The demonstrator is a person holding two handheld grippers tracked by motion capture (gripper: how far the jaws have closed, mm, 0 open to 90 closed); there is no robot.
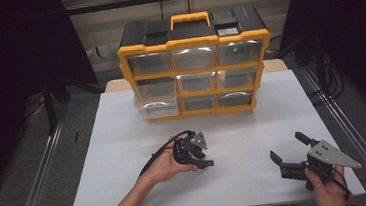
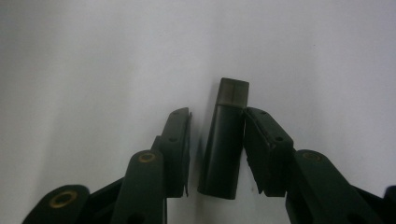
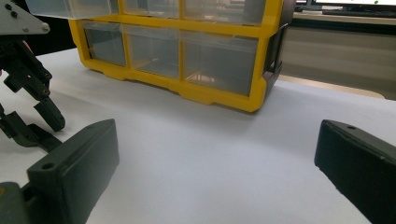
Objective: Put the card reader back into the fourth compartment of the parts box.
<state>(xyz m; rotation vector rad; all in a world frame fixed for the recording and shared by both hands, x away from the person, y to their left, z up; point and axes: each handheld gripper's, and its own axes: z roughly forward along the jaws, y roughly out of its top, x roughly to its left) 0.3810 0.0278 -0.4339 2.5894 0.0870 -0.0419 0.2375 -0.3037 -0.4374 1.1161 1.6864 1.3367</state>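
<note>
Black plastic jaws of the left hand-held gripper (image 2: pixel 217 154) flank a smooth, dark rectangular block (image 2: pixel 226 137); one pad touches it, the other stands just clear. At lower right, the right hand-held gripper (image 1: pixel 286 150) gapes empty on the matte white counter (image 1: pixel 125 153), the yellow-framed drawer cabinet (image 1: pixel 195 64) at upper centre.

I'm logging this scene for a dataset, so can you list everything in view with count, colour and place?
Organizer: one, yellow frame, black top, clear drawers; back of the table, bottom-left drawer pulled out.
Block: one, small, dark; on the table between the left gripper's jaws, touching one jaw, a gap at the other.
Table: one, white top; centre.
Left gripper: one, black; front centre of the table, in the left hand.
Right gripper: one, black with grey plate; front right, jaws wide apart, nothing between them, in the right hand.
</note>
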